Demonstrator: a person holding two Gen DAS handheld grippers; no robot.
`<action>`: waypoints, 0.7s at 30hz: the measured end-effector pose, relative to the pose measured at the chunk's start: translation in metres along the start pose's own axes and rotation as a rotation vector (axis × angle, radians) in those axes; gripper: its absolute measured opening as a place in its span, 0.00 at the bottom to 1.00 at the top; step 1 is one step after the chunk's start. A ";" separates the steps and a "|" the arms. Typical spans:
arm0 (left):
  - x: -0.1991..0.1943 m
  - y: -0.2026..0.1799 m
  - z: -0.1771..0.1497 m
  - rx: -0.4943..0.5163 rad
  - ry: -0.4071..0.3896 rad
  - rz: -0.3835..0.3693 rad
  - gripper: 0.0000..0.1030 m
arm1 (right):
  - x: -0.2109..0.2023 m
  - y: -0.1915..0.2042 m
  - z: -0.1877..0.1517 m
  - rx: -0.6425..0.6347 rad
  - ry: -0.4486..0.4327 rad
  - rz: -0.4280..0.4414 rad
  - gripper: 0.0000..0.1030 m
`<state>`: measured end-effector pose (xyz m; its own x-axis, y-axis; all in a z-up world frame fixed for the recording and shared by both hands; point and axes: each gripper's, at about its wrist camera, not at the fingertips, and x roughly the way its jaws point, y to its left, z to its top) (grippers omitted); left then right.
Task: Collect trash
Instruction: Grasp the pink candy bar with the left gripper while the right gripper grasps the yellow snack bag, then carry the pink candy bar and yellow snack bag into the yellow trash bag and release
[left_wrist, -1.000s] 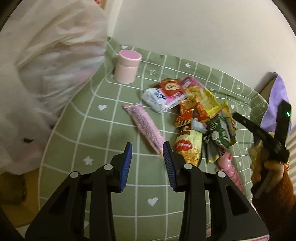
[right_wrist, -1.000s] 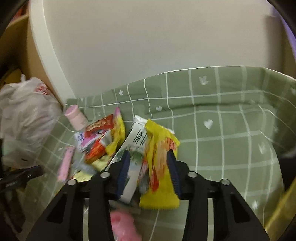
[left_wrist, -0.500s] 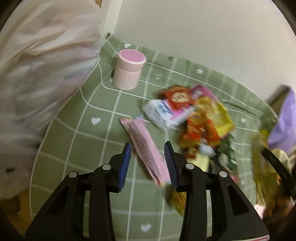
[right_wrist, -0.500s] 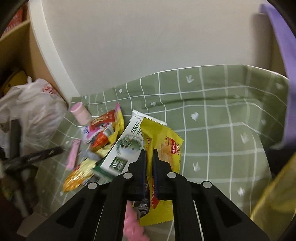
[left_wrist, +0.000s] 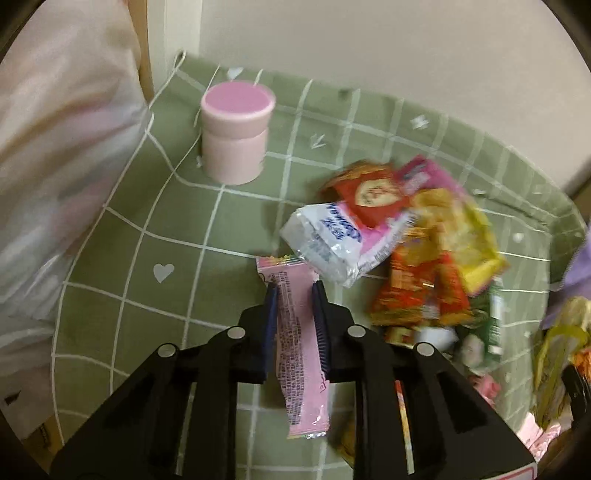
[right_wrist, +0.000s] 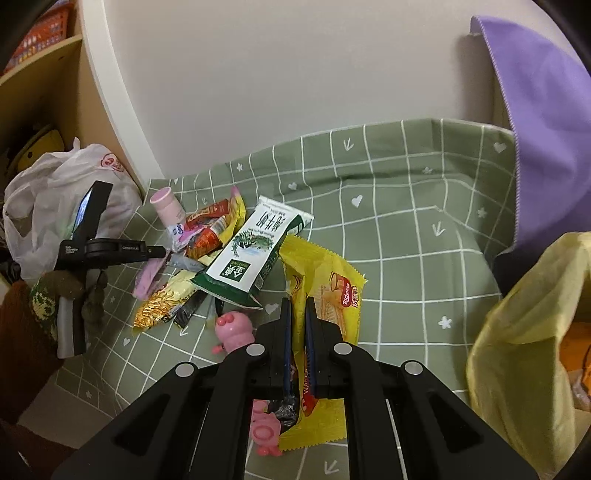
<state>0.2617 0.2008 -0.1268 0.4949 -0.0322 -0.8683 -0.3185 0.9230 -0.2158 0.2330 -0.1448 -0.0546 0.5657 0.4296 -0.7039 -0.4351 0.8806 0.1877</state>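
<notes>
- The yellow wafer wrapper (right_wrist: 325, 295) is clamped in the right gripper (right_wrist: 297, 317) for bagging.
- The pink wrapper (left_wrist: 295, 332) is straddled by the left gripper (left_wrist: 295, 295), whose jaws have just been closing; contact cannot be confirmed.

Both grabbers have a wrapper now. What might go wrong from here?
The left gripper, whose jaws have just been closing, straddles the long pink wrapper near one end; the free end may sag or slip out. The right gripper pinches only a fold of the yellow wafer wrapper, so the slick film might slide free before reaching a bag.
</notes>
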 end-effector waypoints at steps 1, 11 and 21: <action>-0.012 -0.004 -0.004 0.012 -0.029 -0.012 0.16 | -0.006 -0.001 0.002 -0.005 -0.013 -0.001 0.08; -0.121 -0.043 -0.014 0.054 -0.274 -0.120 0.16 | -0.060 -0.007 0.022 -0.048 -0.143 -0.003 0.08; -0.185 -0.131 -0.006 0.222 -0.420 -0.305 0.17 | -0.125 -0.020 0.035 -0.099 -0.286 -0.064 0.08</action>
<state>0.2071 0.0836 0.0590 0.8319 -0.1962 -0.5191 0.0443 0.9559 -0.2903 0.1956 -0.2093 0.0536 0.7625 0.4248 -0.4880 -0.4501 0.8901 0.0715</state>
